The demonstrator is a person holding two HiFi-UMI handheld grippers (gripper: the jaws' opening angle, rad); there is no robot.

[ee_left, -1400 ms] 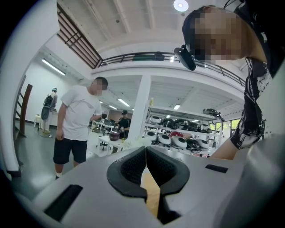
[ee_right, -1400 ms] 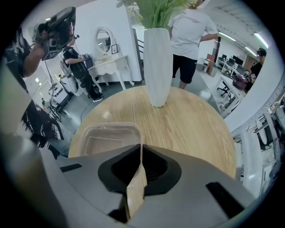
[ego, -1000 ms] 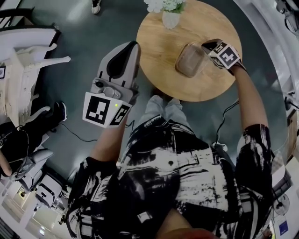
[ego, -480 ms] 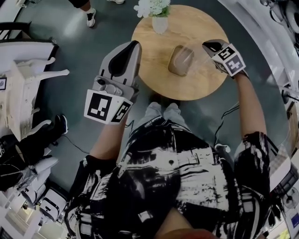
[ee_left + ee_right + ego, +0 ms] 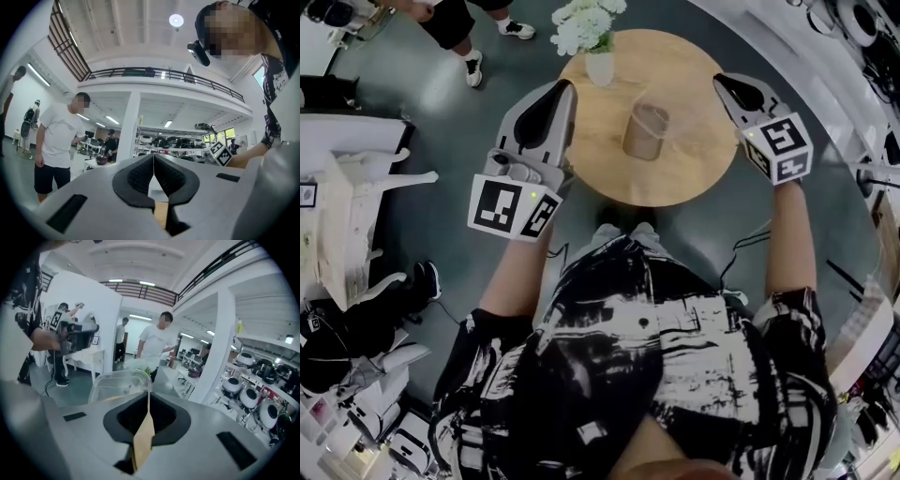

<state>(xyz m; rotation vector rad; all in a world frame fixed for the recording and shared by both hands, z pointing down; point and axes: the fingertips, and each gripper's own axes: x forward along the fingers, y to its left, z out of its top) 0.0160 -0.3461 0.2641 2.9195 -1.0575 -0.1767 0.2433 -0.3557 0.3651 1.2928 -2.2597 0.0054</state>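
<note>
Round wooden bench (image 5: 694, 178) in an open workshop hall, with a white flower vase (image 5: 600, 67) at its far edge. Right gripper (image 5: 728, 84) is clamping the rim of a clear plastic container (image 5: 645, 131), which is hanging tilted over the bench from that single-edge grip. Left gripper (image 5: 561, 92) is idling beside the bench, jaws pressed together on nothing.

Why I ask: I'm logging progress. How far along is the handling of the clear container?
Done: the right gripper is shut on the rim of the clear container. In hand: it is tipped up over the round table. Left: it is not set down flat; the left gripper, shut and empty, touches nothing.
</note>
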